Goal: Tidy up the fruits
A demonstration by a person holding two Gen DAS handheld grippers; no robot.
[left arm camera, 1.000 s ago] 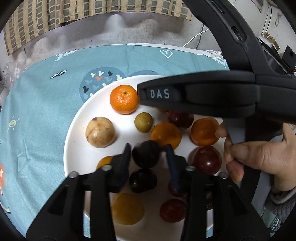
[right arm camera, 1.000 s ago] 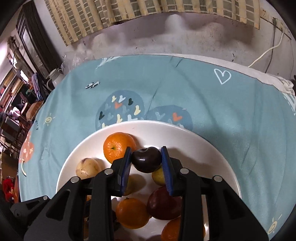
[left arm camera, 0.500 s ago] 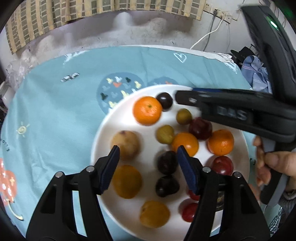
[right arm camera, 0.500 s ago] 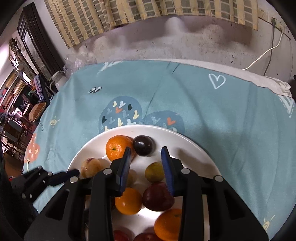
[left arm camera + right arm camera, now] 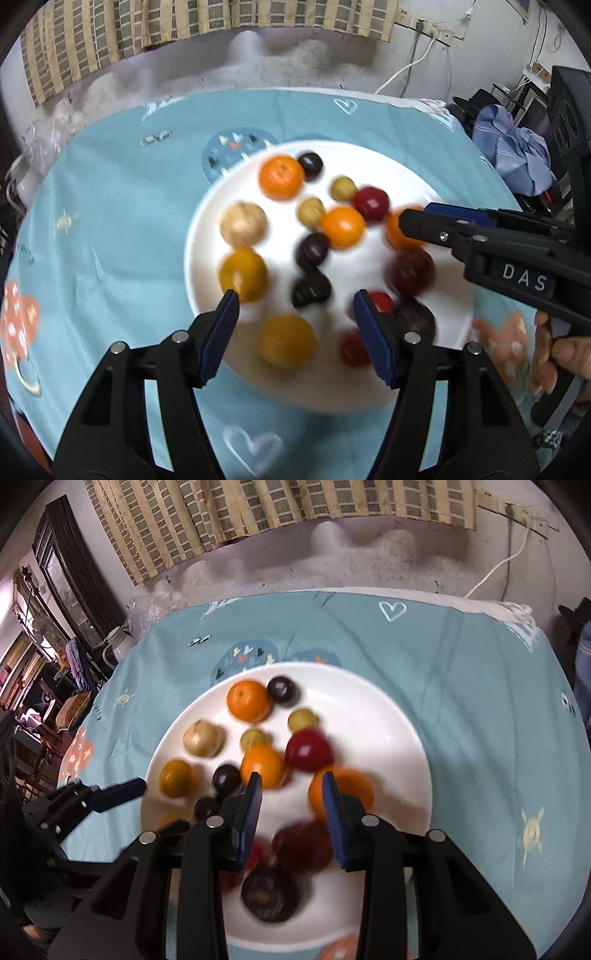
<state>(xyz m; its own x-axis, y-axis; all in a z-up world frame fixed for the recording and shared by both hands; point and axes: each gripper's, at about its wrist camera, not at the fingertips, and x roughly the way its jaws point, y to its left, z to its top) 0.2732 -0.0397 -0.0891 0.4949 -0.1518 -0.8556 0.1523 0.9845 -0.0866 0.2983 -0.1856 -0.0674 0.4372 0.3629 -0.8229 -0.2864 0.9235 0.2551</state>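
Note:
A white plate (image 5: 369,162) (image 5: 369,720) on the teal tablecloth holds several fruits. These include oranges, dark plums, red plums, small green fruits and a pale round fruit. One dark plum (image 5: 310,166) (image 5: 282,689) lies at the plate's far edge beside an orange (image 5: 281,177) (image 5: 248,700). My left gripper (image 5: 297,306) (image 5: 151,810) hangs open above the plate's near side, over two more dark plums (image 5: 312,251). My right gripper (image 5: 291,786) (image 5: 413,218) hovers over the plate's right part with a narrow empty gap between its pads.
A person's hand (image 5: 561,354) holds the right gripper's handle. Blue clothing (image 5: 517,147) and dark equipment lie beyond the table's right edge. A rough wall with a white cable stands behind the table. Furniture crowds the far left (image 5: 55,701).
My right gripper let go of the dark plum beside the orange and drew back. My left jaws widened off a dark plum mid-plate, and that gripper also drew back.

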